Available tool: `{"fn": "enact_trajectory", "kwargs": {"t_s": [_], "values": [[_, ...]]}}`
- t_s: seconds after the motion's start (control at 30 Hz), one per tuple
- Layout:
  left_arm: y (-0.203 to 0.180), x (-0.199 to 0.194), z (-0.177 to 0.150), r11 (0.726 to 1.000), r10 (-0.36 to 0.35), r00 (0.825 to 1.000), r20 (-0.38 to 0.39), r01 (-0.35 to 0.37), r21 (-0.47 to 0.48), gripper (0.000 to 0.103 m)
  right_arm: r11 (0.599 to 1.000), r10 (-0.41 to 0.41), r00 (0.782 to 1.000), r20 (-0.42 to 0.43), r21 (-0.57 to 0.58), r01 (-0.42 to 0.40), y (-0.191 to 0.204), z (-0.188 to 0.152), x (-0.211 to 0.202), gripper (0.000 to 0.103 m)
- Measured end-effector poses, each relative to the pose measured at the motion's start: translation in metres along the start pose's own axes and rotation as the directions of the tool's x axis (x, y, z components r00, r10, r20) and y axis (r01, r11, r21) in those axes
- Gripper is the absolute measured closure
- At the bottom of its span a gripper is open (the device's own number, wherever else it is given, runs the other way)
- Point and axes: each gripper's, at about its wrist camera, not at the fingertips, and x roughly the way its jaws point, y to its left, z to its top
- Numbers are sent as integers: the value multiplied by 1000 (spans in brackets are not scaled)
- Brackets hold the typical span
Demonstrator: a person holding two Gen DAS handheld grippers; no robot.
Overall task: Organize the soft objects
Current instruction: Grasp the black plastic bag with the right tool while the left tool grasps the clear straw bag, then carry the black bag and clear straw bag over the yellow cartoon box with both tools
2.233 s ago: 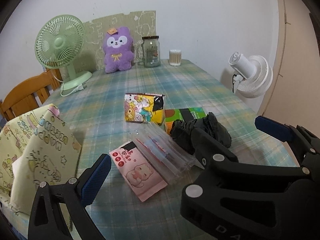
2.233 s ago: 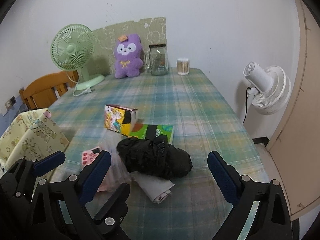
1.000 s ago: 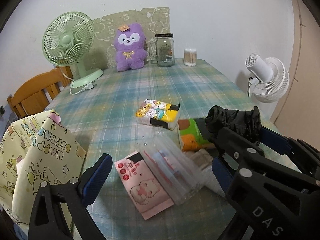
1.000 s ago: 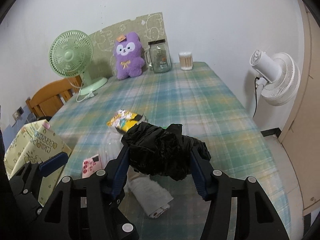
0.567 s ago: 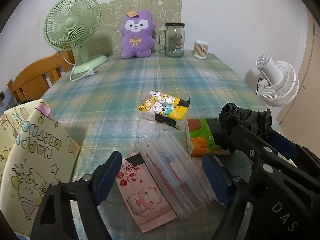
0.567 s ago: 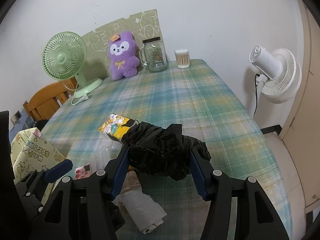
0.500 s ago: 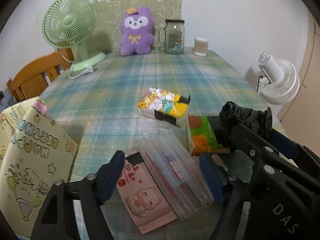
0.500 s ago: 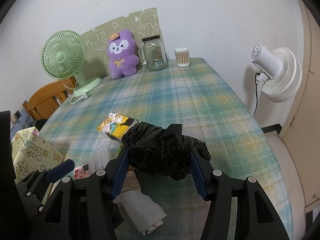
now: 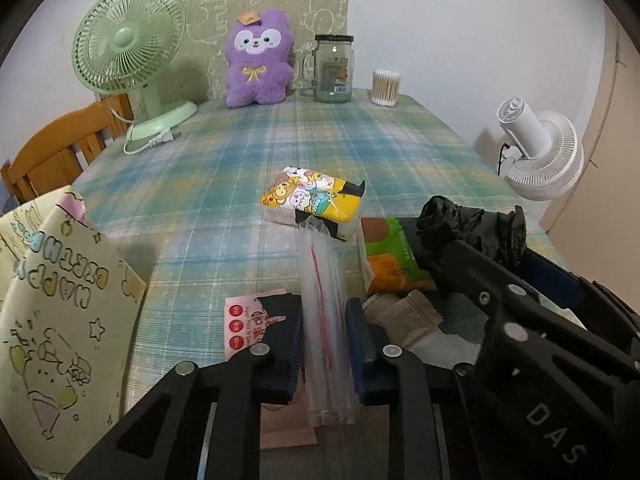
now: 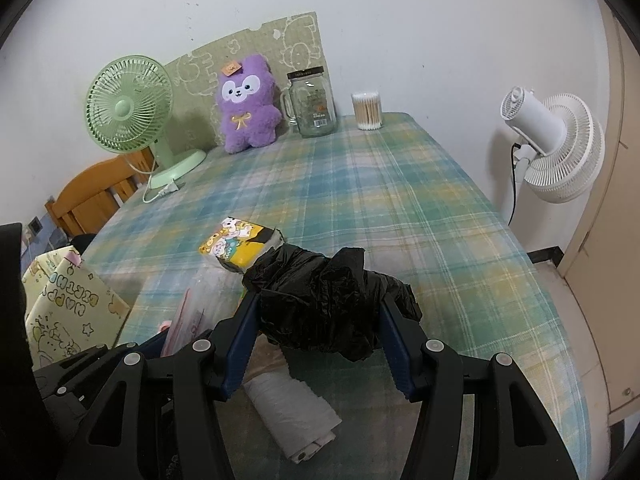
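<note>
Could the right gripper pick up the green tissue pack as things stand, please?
Probably not yet: the right gripper is shut on the black plastic bag, so its jaws are full. The green tissue pack lies just below it, partly covered.

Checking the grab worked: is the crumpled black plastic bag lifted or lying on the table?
Lifted: the crumpled black plastic bag hangs clamped in the right hand-held gripper above the plaid-covered table.

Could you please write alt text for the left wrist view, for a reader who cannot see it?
The left gripper has its jaws shut on a clear plastic bag stack above a plaid tablecloth. Beside it, the right gripper holds a crumpled black bag; tissue packs lie between.
</note>
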Motion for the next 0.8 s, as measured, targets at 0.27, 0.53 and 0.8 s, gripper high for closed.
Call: {"fn": "enact_trajectory", "kwargs": {"t_s": [0.27, 0.53, 0.8], "values": [[-2, -16, -1, 1000, -1, 999, 35, 1, 18, 87, 1000, 2, 1000, 20, -5, -2, 7, -2, -15, 42], [-4, -36, -1, 999, 2, 997, 71, -5, 35, 87, 1000, -7, 999, 43, 2, 7, 11, -2, -35, 42], [-6, -61, 1, 1000, -3, 995, 98, 1, 29, 87, 1000, -7, 998, 63, 0, 7, 19, 3, -58, 42]]}}
